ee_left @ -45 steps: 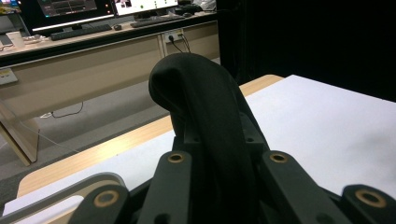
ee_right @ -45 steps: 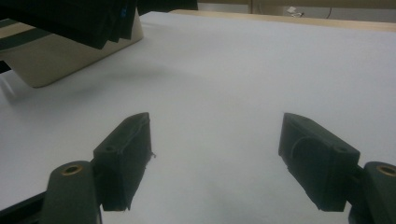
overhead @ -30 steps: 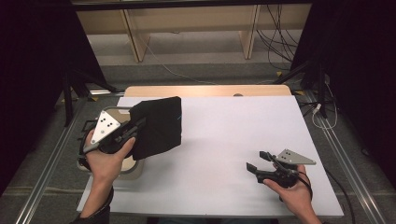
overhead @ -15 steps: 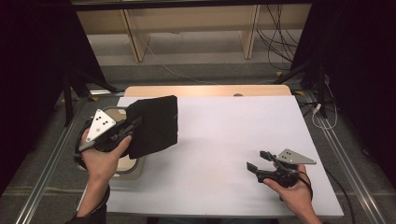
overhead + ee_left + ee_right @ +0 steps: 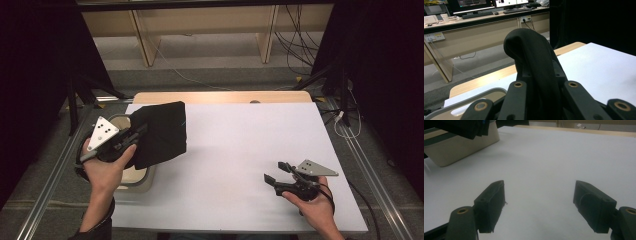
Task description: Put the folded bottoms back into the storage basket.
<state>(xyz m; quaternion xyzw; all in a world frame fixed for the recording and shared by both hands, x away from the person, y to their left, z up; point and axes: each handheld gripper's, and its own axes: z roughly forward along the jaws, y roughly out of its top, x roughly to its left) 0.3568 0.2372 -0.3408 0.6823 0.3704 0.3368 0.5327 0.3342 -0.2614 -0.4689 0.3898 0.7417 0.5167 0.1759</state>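
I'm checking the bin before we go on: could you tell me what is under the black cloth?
The black cloth, clamped in the left gripper, hangs over the beige bin at the white table edge. The cloth and hand hide most of the bin's inside.

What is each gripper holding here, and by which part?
Left gripper clamps the black cloth at its near left edge; right gripper holds nothing.

White table (image 5: 240, 145) lies open; beige bin (image 5: 142, 179) blocks its left edge

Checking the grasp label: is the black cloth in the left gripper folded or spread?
Folded. The black cloth hangs as a thick, layered bundle from the left gripper, its jaws shut on it.
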